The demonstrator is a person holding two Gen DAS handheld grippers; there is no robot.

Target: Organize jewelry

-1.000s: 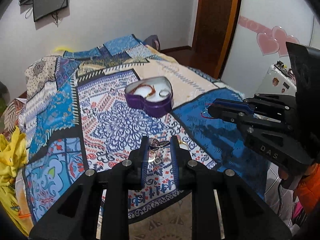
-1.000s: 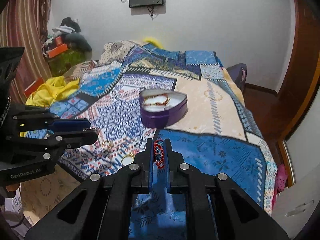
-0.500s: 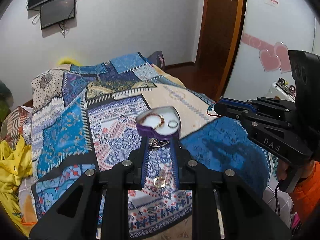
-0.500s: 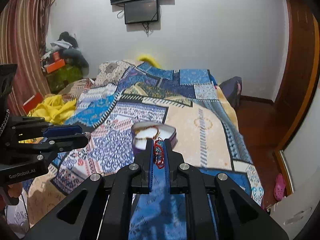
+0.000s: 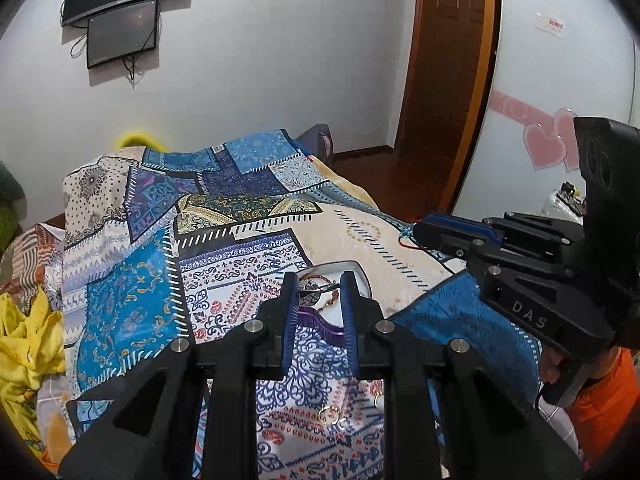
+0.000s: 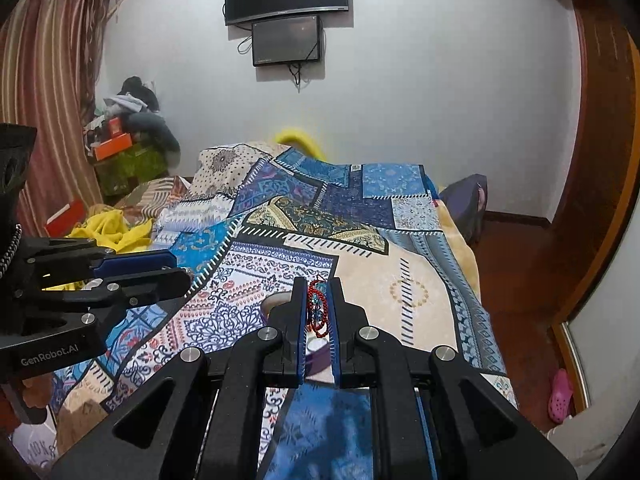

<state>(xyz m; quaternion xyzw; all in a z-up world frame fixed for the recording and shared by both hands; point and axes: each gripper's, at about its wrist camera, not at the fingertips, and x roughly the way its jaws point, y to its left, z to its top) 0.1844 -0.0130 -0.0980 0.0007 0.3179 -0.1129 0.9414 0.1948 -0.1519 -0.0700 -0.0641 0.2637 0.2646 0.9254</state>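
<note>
In the left wrist view my left gripper (image 5: 318,286) is shut on a small dark metal ornament (image 5: 313,291), held above the patterned blanket (image 5: 132,304). Right behind its fingertips stands the purple heart-shaped box (image 5: 325,326), lid off, white inside, with a beaded bracelet in it. My right gripper (image 6: 316,292) is shut on a red bracelet with blue beads (image 6: 318,309), and its fingers hide most of the box (image 6: 275,303). Each gripper shows in the other's view: the right (image 5: 418,232) at the right side, the left (image 6: 182,276) at the left side.
Two gold rings (image 5: 329,414) (image 5: 379,400) lie on the blanket near its front edge. Yellow cloth (image 5: 24,340) is heaped at the bed's left side. A wooden door (image 5: 444,92) stands at the back right, and a screen (image 6: 286,40) hangs on the far wall.
Both grippers have risen off the blanket with their pieces still held. The box has slid down in both views and now sits right behind the fingertips.
</note>
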